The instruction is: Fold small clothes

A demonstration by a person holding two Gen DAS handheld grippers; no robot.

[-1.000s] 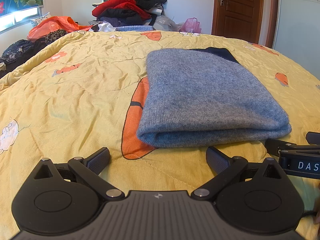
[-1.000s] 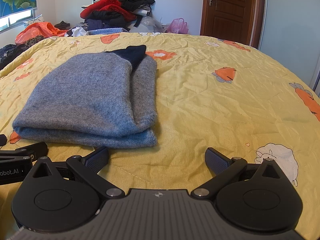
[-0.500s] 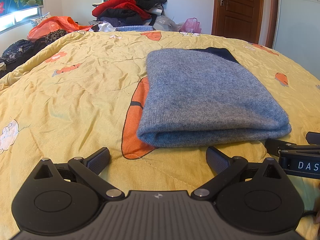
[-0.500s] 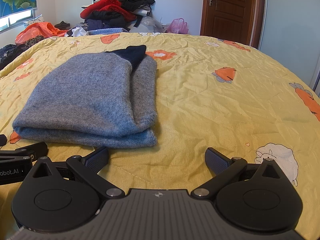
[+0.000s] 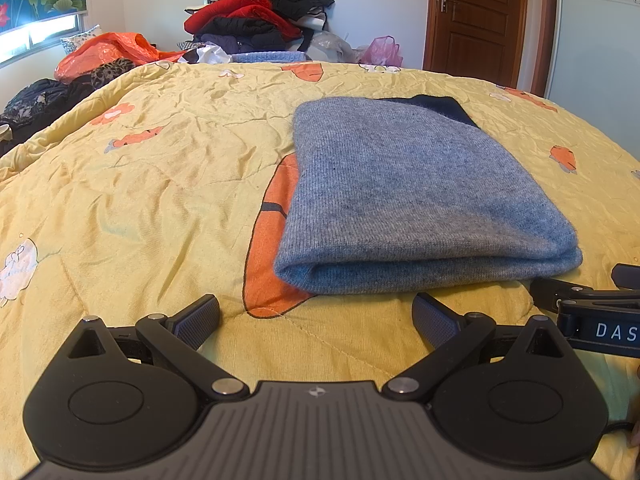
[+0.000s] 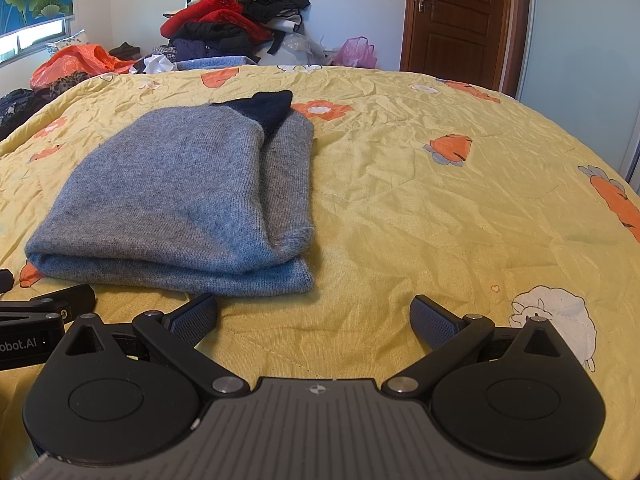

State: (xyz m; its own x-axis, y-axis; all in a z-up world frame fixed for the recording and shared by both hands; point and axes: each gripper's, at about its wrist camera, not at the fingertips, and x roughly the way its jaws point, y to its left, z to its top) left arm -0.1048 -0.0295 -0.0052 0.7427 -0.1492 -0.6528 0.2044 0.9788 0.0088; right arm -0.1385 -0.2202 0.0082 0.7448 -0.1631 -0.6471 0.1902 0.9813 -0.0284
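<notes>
A grey-blue knit sweater lies folded into a flat rectangle on the yellow quilt, a dark navy part showing at its far end. In the right wrist view the sweater sits left of centre. My left gripper is open, empty, just short of the sweater's near folded edge. My right gripper is also open and empty, near the sweater's right front corner. Each gripper shows at the edge of the other's view: the right gripper, the left gripper.
A yellow quilt with orange and white prints covers the bed. A heap of red and black clothes and an orange bag lie at the far side. A brown door stands at the back right.
</notes>
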